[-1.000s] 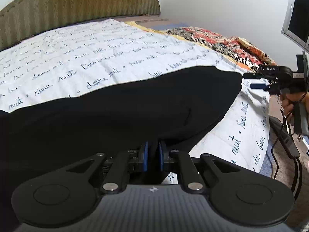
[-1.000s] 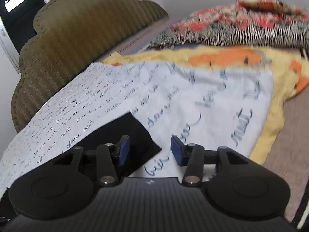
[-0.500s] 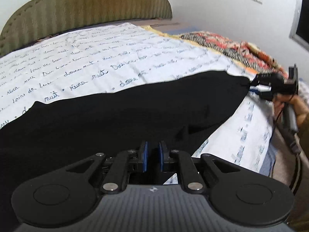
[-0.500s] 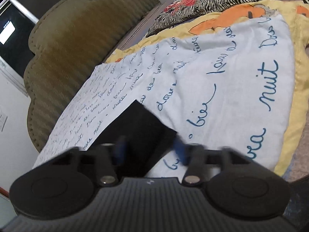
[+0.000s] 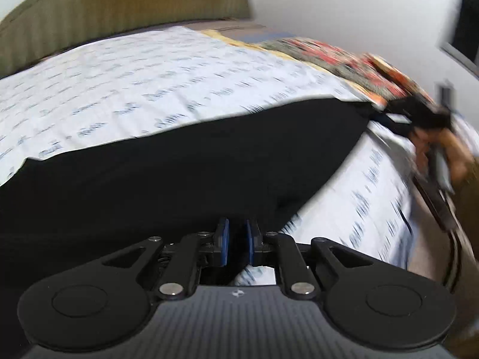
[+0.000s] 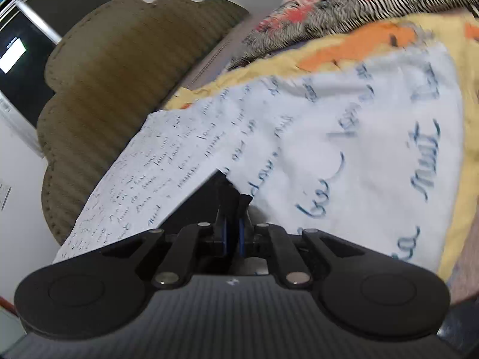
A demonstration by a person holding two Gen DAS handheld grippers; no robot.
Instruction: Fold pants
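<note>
Where the left wrist view is blurred by motion, the olive-green ribbed upholstered headboard [image 5: 119,3] fills the upper left of the frame, above a white bedsheet printed with blue handwriting [image 5: 143,89] that covers the bed. Black fabric pants [image 5: 179,173] lie flat across the middle of the frame on this sheet, running from the left edge to a corner at the right. At lower centre the left claw [image 5: 236,243] is clenched on the near edge of the pants, blue pads close together with cloth between them. At the right edge the right claw [image 5: 389,119] meets the far corner of the pants, below a red, black and white patterned blanket [image 5: 344,59].

In the right wrist view, the same headboard [image 6: 125,89] occupies the upper left, the sheet [image 6: 344,149] the centre and right, over a yellow and orange cover [image 6: 374,42]. At lower centre the right claw [image 6: 233,227] is clamped on the pointed corner of the pants [image 6: 206,200], which rises to the pads.
</note>
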